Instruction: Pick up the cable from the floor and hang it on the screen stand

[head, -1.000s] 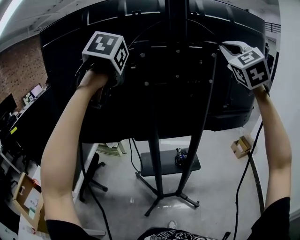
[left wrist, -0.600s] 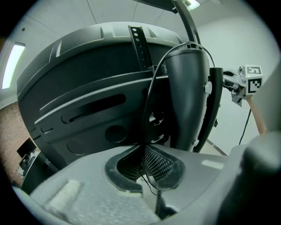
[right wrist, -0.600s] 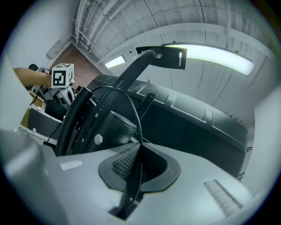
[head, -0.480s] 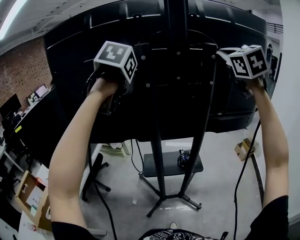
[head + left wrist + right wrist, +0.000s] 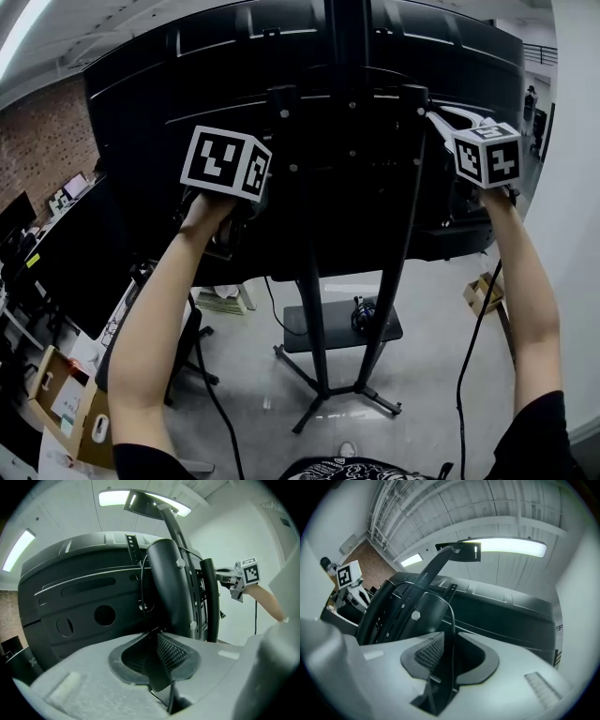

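Note:
The big black screen (image 5: 187,112) shows its back on its stand (image 5: 314,309). Both grippers are held high against it, the left one's marker cube (image 5: 225,161) left of the uprights, the right one's cube (image 5: 487,155) at the right. The thin black cable (image 5: 142,581) runs up the screen's back. My left gripper (image 5: 152,641) is opening, the cable threaded between its pads. My right gripper (image 5: 447,644) is opening too; the cable (image 5: 453,620) passes loosely through a clear gap. Slack cable (image 5: 469,356) hangs to the floor.
A low shelf (image 5: 328,333) on the stand carries a dark bundle (image 5: 361,317). Cardboard boxes sit at the lower left (image 5: 56,403) and by the right wall (image 5: 483,291). Desks with monitors (image 5: 66,187) line the brick wall at left. A white wall (image 5: 572,234) is close on the right.
Both grippers have come down a little along the screen's back; the left one also shifted right. The cable still trails from each to the floor.

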### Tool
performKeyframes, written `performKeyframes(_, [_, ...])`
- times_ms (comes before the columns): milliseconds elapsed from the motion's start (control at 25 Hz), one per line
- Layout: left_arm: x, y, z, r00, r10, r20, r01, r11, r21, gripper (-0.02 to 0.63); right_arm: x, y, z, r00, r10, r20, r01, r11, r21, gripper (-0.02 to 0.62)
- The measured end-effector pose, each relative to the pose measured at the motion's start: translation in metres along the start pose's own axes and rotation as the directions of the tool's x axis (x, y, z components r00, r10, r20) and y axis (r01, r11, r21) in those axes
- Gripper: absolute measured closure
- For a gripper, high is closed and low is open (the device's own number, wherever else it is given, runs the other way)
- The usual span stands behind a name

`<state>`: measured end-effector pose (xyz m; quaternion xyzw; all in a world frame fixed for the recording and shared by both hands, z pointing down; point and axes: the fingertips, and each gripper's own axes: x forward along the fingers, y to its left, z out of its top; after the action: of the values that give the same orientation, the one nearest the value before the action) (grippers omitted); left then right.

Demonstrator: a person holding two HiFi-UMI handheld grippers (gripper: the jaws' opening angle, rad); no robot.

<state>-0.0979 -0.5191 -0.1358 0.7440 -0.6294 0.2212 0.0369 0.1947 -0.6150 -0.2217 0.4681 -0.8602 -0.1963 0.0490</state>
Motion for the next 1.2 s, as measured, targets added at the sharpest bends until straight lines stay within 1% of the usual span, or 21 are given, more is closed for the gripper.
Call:
performKeyframes(80, [-0.006, -0.001, -0.002, 1.0, 0.003, 0.031, -0.003, 1.0, -0.006, 0.541, -0.007, 0.001, -0.002, 1.0, -0.005, 0.014, 0.004, 0.999, 0.032, 0.486])
performKeyframes(200, [-0.014, -0.001, -0.006, 0.997, 0.008, 0.074, -0.006, 1.0, -0.027, 0.54, -0.018, 0.003, -0.005, 0.999, -0.027, 0.022, 0.026, 0.999, 0.035, 0.486])
performKeyframes(360, [-0.025, 0.002, -0.012, 0.99, 0.046, 0.137, -0.042, 0.999, -0.031, 0.54, -0.035, 0.01, -0.008, 0.998, -0.046, 0.032, 0.045, 0.998, 0.043, 0.484])
performKeyframes(560, [-0.037, -0.012, -0.026, 0.984, 0.036, 0.176, -0.03, 0.999, -0.037, 0.541, -0.053, 0.039, -0.017, 0.999, -0.022, 0.026, 0.021, 0.999, 0.027, 0.522])
performKeyframes(720, [-0.051, -0.03, -0.038, 0.977, 0.02, 0.214, -0.011, 0.999, -0.044, 0.543, -0.074, 0.07, -0.022, 0.999, -0.002, 0.036, 0.0, 0.999, 0.054, 0.556])
performKeyframes(880, [-0.061, -0.058, -0.055, 0.965, 0.001, 0.264, 0.015, 0.998, -0.058, 0.543, -0.095, 0.111, -0.029, 0.998, 0.024, 0.059, -0.03, 0.994, 0.108, 0.589])
performKeyframes(1000, [-0.067, -0.084, -0.072, 0.961, -0.02, 0.277, 0.038, 0.997, -0.06, 0.545, -0.11, 0.149, -0.041, 0.997, 0.059, 0.056, -0.067, 0.985, 0.156, 0.589])
performKeyframes(1200, [-0.081, -0.136, -0.095, 0.942, -0.08, 0.325, 0.11, 0.991, -0.074, 0.546, -0.137, 0.205, -0.064, 0.994, 0.102, 0.042, -0.11, 0.961, 0.254, 0.591])
